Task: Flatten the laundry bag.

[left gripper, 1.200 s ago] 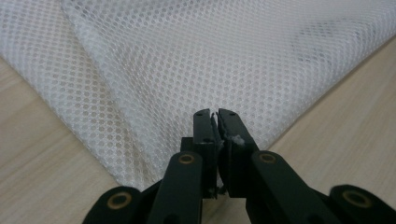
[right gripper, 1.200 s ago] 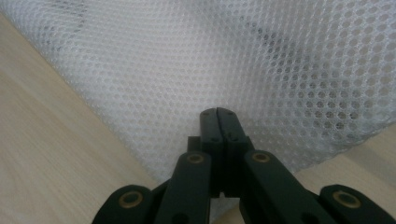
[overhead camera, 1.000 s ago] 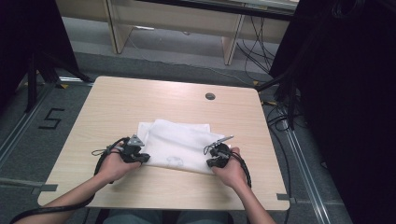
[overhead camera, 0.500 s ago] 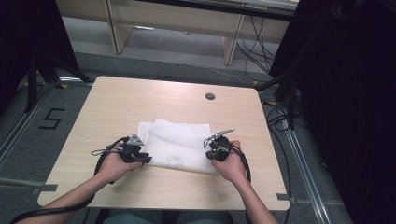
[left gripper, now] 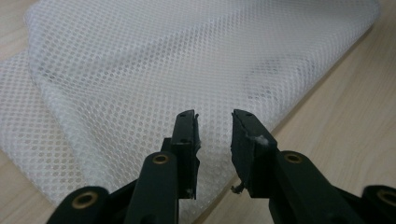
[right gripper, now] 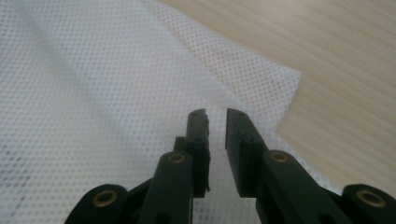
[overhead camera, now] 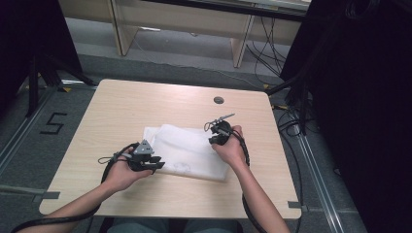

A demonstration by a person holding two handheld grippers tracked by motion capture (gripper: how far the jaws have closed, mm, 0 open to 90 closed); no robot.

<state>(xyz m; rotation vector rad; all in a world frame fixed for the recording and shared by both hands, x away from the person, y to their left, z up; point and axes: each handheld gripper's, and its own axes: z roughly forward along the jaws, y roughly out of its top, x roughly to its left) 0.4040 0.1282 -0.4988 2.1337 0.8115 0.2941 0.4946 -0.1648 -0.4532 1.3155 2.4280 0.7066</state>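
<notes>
1. The mesh cloth [overhead camera: 187,150] lies folded and flat on the bench [overhead camera: 121,107], near its front middle, with a lower layer sticking out at the far left corner; both claws sit at its edges.
2. The left claw [left gripper: 214,128] rests low at the cloth's near left edge; its jaws have just been opening and stand apart with a clear gap; mesh shows beneath the gap but nothing is pinched.
3. The right claw [right gripper: 215,126] hovers at the cloth's far right edge; its jaws have also just been opening, a narrow gap shows between them, and no mesh is caught there.
4. Risk, as I judge it: the mesh is thin and full of holes; a jaw tip could snag a hole while drawing away and drag the fold out of line; a bit of lint already clings to the left claw's pad.
5. Risk: the layers are loose and slippery; a fresh pinch could take one layer alone, so the fold would slide apart when lifted.
6. Risk: the left claw lies so close to the bench that a low closing could scrape the wood and miss the edge.
7. Risk: the trailing cables loop beside each hand; one could sweep the cloth's edge.
8. Writing: no brand or label shows on the cloth or claws; a black "5" [overhead camera: 53,124] is marked on the floor left of the bench.
</notes>
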